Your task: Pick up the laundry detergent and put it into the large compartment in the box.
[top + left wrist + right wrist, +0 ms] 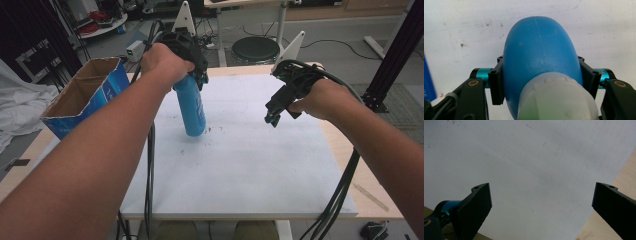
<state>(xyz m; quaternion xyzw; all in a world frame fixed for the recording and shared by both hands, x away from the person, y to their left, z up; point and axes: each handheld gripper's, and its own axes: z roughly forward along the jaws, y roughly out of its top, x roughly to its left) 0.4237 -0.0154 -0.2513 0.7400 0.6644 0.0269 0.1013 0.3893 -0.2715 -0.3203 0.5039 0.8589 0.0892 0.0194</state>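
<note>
High view, bottle: the blue bottle hung upright near the far left corner of the white worktop, its base at or just above the surface; contact could not be told.
High view, left gripper: the left gripper came down over the bottle's top end, probably so the body could hang straight below the grip.
High view, box: an open cardboard box stood off the worktop's left edge, near the bottle, perhaps its destination.
High view, right gripper: the right gripper hovered toward the right edge, well apart from the bottle, seemingly kept clear.
Left gripper view, grip: the two jaws pinched the bottle from both sides just below its white cap, where the shoulder would stop it slipping.
Right gripper view, jaws: the right gripper was spread wide with nothing between its jaws, over bare worktop near an edge.
</note>
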